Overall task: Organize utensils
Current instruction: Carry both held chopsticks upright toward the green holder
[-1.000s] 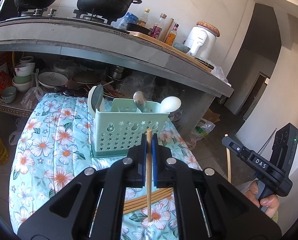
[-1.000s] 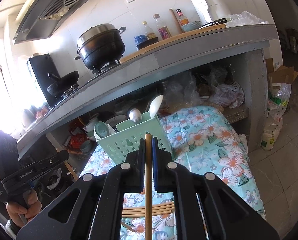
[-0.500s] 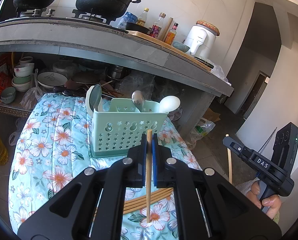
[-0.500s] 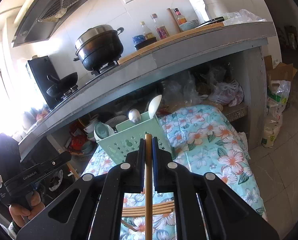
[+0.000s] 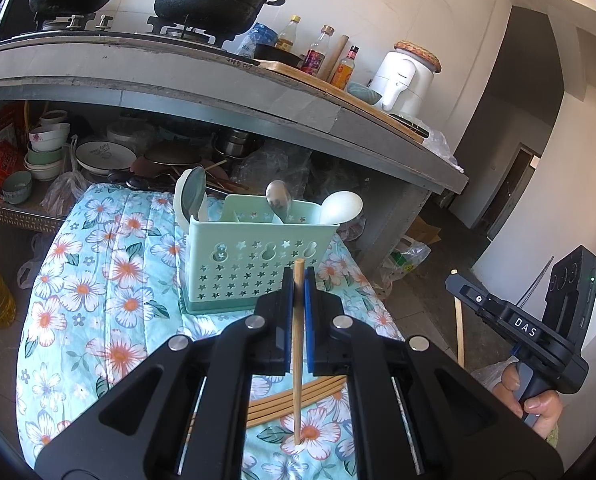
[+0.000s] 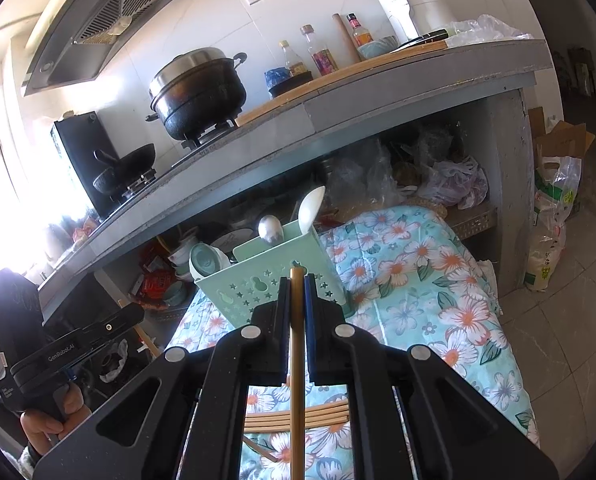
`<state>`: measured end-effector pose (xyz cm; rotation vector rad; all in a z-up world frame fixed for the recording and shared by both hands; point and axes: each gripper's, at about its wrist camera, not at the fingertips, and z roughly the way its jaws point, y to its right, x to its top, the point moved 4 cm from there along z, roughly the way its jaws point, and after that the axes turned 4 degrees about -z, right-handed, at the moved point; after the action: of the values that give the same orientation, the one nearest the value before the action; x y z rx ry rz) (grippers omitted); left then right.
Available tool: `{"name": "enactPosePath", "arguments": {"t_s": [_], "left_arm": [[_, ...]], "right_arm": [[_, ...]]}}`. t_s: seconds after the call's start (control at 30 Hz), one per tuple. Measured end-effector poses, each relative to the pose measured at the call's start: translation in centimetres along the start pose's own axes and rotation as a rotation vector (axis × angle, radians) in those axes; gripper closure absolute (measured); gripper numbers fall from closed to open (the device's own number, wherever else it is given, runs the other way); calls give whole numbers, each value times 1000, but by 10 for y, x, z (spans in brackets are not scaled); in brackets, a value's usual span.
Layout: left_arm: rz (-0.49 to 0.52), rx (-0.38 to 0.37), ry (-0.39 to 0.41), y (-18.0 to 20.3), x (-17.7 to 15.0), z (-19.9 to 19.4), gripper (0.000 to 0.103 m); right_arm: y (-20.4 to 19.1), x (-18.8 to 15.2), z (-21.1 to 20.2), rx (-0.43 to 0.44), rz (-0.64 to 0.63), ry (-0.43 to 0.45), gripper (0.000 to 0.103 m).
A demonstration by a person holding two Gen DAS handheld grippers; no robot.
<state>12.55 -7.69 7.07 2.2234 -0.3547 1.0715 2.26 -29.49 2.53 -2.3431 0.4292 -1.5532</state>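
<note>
Above floral cloth (image 5: 98, 280), each gripper (image 5: 298, 280) clamps an upright chopstick (image 5: 297, 360).

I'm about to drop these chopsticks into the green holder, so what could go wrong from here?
1. Each gripper, left and right, pinches one thin chopstick that might pivot or slip.
2. The light holder sits on soft quilt; a nudge may tip it.
3. Its spoons could block entry.
</note>
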Motion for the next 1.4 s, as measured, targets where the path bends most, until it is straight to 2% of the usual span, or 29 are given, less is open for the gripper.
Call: {"name": "enactPosePath", "arguments": {"t_s": [1.4], "left_arm": [[1,0,-1,0,1,1,99]], "right_arm": [[1,-1,3,-10,29,-8,96]]}}
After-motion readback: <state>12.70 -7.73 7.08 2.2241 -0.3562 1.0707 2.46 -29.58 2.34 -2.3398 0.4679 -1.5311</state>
